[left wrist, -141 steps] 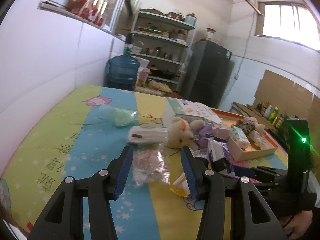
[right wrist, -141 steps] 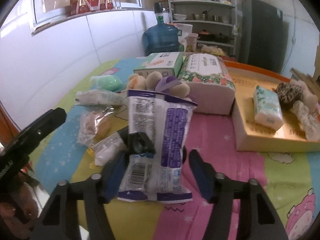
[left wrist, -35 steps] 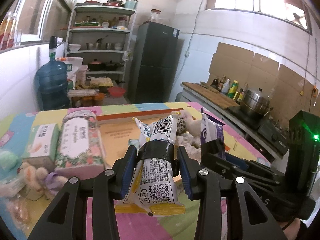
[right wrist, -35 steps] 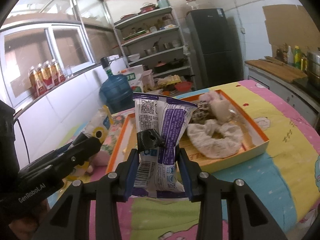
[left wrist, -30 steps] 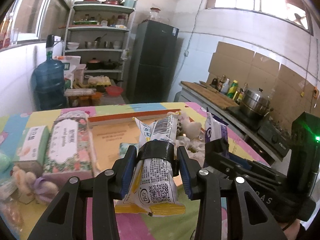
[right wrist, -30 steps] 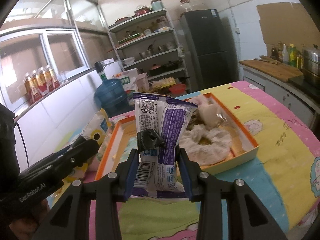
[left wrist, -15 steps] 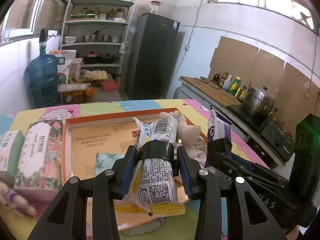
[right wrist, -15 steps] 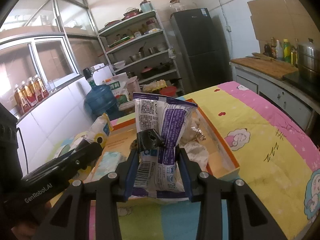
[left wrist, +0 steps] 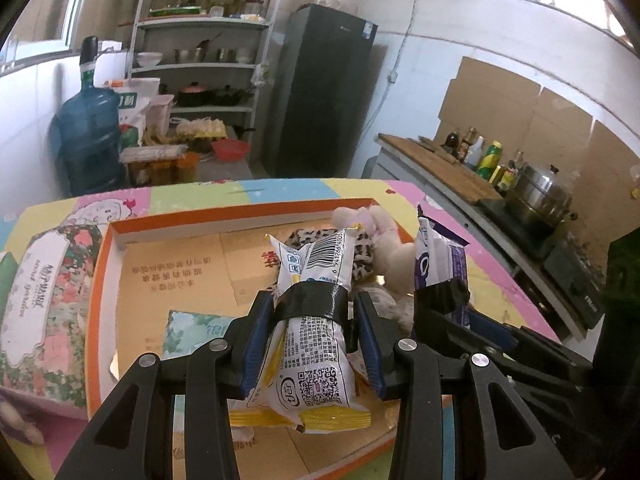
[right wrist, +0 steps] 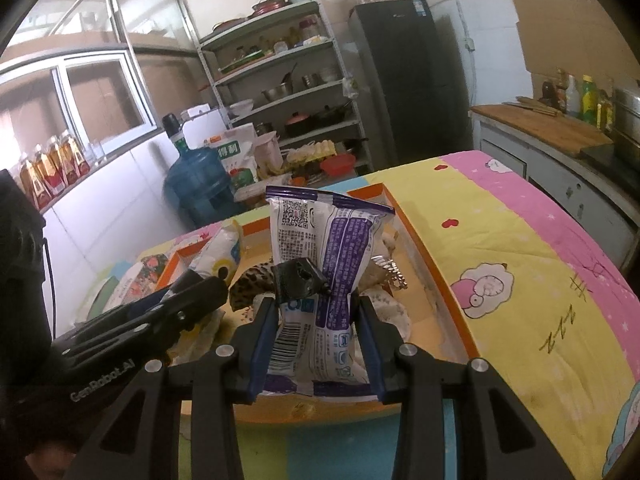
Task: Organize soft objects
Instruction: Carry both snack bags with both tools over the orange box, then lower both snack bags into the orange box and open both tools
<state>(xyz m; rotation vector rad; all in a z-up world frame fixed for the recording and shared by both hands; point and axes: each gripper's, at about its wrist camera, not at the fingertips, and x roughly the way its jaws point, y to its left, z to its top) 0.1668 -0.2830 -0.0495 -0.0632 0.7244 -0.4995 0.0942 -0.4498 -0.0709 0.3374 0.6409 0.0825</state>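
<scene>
My left gripper (left wrist: 310, 312) is shut on a white and yellow snack packet (left wrist: 312, 344), held upright over the orange-rimmed cardboard tray (left wrist: 160, 220). My right gripper (right wrist: 316, 316) is shut on a white and purple snack packet (right wrist: 324, 256), also above the tray (right wrist: 436, 272); that packet shows to the right in the left wrist view (left wrist: 438, 264). Inside the tray lie a leopard-print soft item (left wrist: 362, 256), a pale plush toy (left wrist: 384, 240) and a small teal tissue pack (left wrist: 192, 328).
A floral tissue pack (left wrist: 44, 304) lies left of the tray on the colourful cartoon cloth (right wrist: 520, 264). Beyond the table stand a blue water jug (left wrist: 86, 136), metal shelves (left wrist: 204, 60), a dark fridge (left wrist: 324, 88) and a counter with bottles and a pot (left wrist: 520, 184).
Both grippers moved forward and lower over the tray with their packets still held. The tray now fills more of both views and the floral tissue pack slid to the left edge.
</scene>
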